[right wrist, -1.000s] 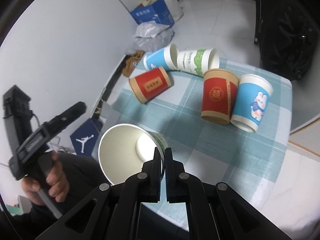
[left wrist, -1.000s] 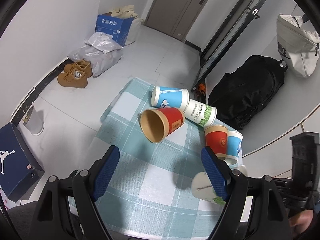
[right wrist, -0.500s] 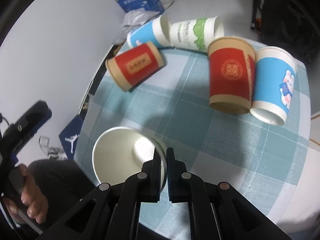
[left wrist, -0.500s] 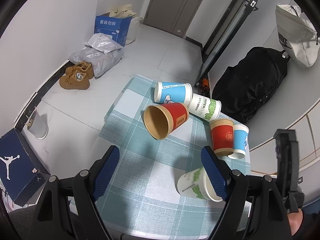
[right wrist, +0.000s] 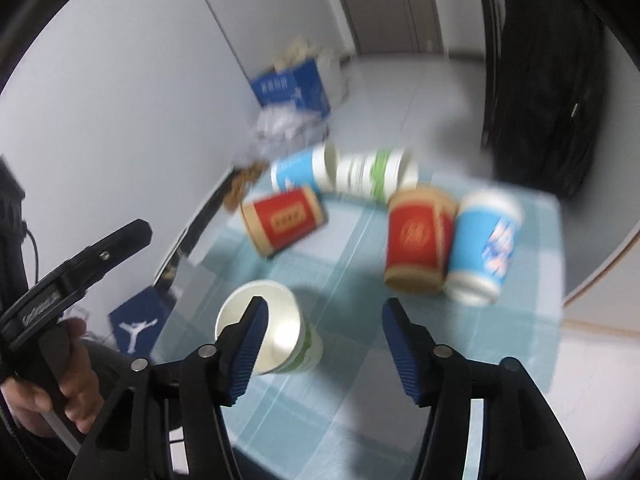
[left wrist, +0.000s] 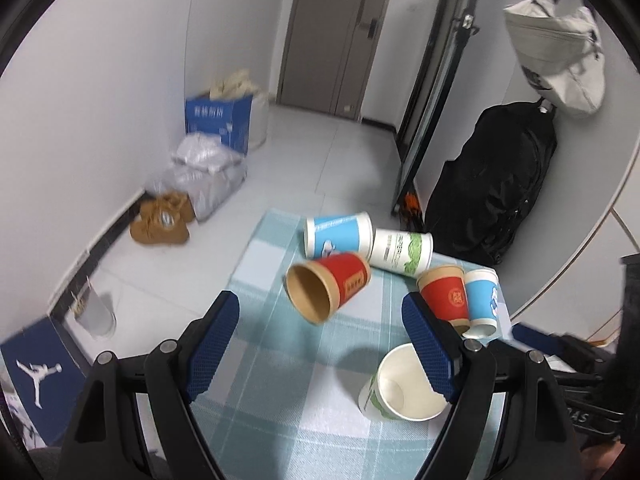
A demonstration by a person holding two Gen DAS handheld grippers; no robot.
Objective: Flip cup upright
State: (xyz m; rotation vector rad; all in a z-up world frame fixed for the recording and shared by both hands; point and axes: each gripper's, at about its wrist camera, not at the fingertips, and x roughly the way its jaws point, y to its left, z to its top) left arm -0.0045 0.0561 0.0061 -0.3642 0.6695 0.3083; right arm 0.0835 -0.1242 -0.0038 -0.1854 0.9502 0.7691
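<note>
A white and green paper cup stands upright on the checked tablecloth, mouth up; it also shows in the left wrist view. My right gripper is open and empty, its left finger in front of the cup's rim. My left gripper is open and empty above the cloth. A red cup lies on its side, mouth toward me. A blue cup and a white-green cup lie on their sides behind it.
A red cup and a blue cup stand mouth down at the right edge of the small table. A black backpack, shoes and boxes are on the floor around it.
My right gripper has opened and let go of the white and green cup, which now stands upright on the cloth. Both grippers have tilted up and drawn back a little.
</note>
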